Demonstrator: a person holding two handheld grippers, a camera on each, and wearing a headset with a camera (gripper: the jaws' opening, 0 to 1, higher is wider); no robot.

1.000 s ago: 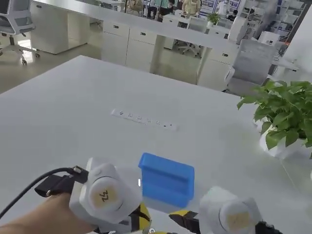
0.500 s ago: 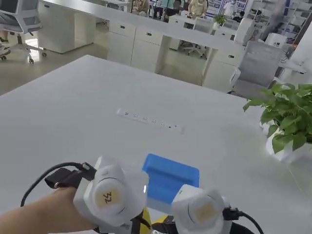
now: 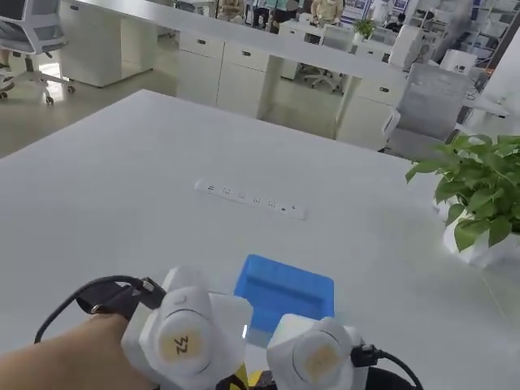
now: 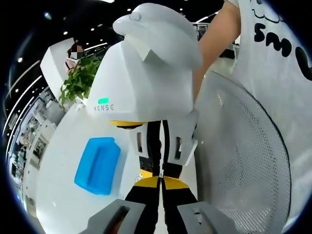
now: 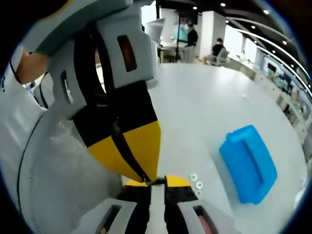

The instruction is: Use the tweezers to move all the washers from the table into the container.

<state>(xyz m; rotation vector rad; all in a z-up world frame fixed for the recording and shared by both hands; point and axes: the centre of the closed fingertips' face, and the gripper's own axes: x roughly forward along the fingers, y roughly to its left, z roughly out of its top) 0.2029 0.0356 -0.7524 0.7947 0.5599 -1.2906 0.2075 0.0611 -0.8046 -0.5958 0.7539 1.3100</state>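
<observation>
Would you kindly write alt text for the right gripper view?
The left gripper and right gripper sit tip to tip, jaws together, over a white table. Small washers lie beside the tips, a blue container beyond.

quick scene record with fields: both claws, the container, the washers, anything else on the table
left claw: shut, tips right at the other claw's
right claw: shut, anything pinched too small to tell
container: blue, on the table beyond the claws
washers: a few, on the table, outside the container
other: power strip, potted plant
</observation>
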